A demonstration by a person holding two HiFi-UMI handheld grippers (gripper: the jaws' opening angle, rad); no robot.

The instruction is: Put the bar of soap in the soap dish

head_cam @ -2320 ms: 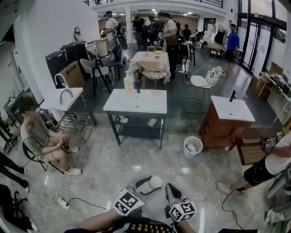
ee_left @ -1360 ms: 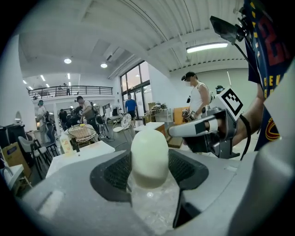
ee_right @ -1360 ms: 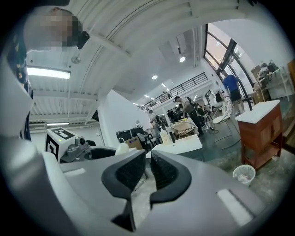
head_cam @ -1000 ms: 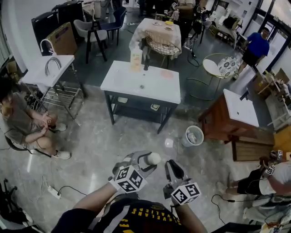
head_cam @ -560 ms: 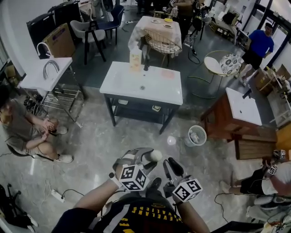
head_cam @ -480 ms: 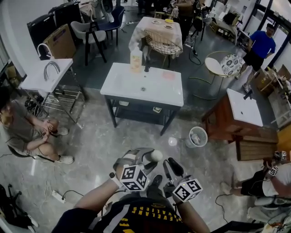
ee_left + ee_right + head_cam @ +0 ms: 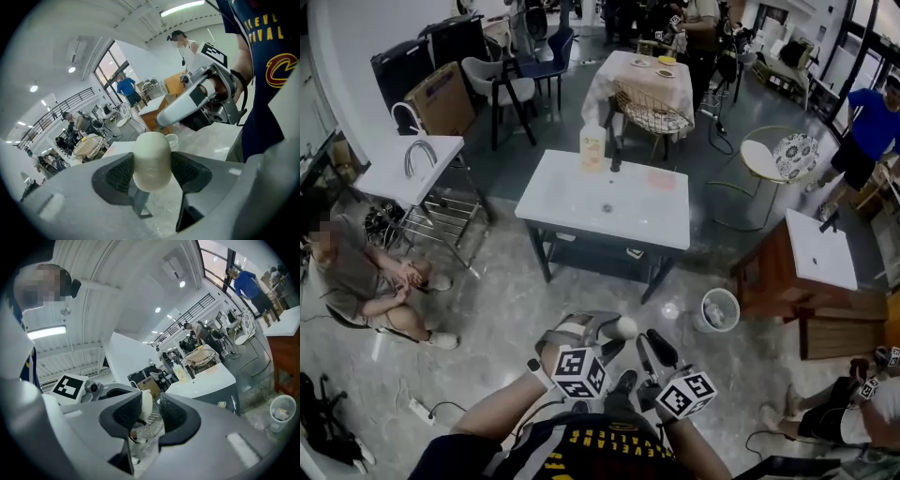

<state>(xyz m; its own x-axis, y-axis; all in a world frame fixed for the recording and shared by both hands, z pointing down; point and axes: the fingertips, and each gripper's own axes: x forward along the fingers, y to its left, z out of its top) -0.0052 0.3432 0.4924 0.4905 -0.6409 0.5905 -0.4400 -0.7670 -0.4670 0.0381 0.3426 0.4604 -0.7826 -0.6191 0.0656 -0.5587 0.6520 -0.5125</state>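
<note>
The left claw point(image 7: 607, 334) is clamped on the pale oval soap point(image 7: 151, 161), which sits between its pads and pokes out past their tips. Just beside it, the right claw point(image 7: 151, 412) has just been opening and now gapes wide, with nothing between its pads. Both are well apart from the white table point(image 7: 572, 202).

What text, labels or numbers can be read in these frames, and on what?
"EVE" above "IVAL", both cut off: yellow print on the dark shirt.
"C": emblem on that shirt.
Label on the bottle on the white table: too small to read.
The square markers: patterns, no letters.
</note>
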